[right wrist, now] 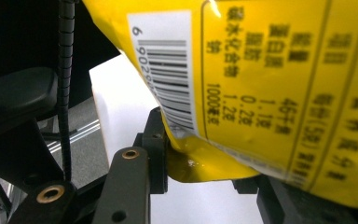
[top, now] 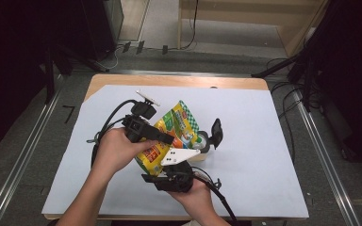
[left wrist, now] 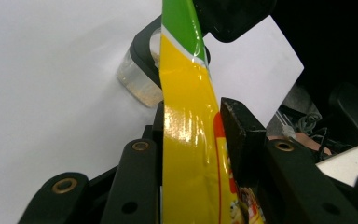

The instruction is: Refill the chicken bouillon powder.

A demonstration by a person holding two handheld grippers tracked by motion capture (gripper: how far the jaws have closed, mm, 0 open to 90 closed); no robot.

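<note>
Yellow snack pouch [top: 169, 134] is held up off the white sheet [top: 264, 141] mid-table, between both grippers, long axis running diagonally from near-left to far-right. Left gripper [top: 167, 139] comes at it from the left, its jaws either side of the pouch's thin edge [left wrist: 189, 140], w/ a slight gap at one pad, so can't tell if it's clamped. Right gripper [top: 179, 165] sits below, nearer the person, pinching the bottom corner [right wrist: 200, 163]. Glossy yellow film, green top, barcode + nutrition print on back. Black-lidded clear jar [top: 207, 139] just beyond.
</note>
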